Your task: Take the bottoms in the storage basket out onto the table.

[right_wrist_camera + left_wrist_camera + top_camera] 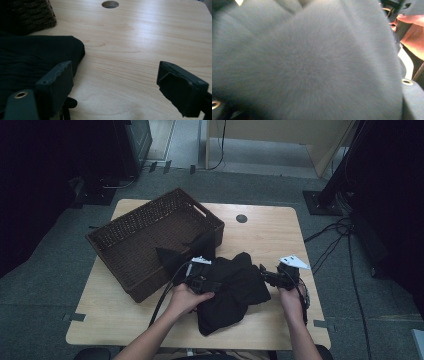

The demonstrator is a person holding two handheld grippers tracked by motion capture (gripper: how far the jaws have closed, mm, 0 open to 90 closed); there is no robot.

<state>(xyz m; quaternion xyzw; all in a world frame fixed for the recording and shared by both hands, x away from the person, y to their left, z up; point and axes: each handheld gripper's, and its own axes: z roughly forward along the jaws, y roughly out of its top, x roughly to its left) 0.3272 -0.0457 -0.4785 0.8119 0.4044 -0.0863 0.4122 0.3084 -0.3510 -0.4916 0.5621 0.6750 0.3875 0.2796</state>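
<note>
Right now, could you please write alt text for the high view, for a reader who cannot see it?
A person's two grippers work a black cloth heaped on a wooden table: the left gripper over its left side, the right gripper at its right edge. A dark wicker basket sits to the left, a cloth corner draped over its rim.

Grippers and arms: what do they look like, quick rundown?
Left gripper and right gripper are black, two-jawed. The right carries a pale three-cornered plate; its blocky dark jaws show ridged edges and a brass eyelet. A black cable trails from the left. Forearms bare, no sleeves.
</note>
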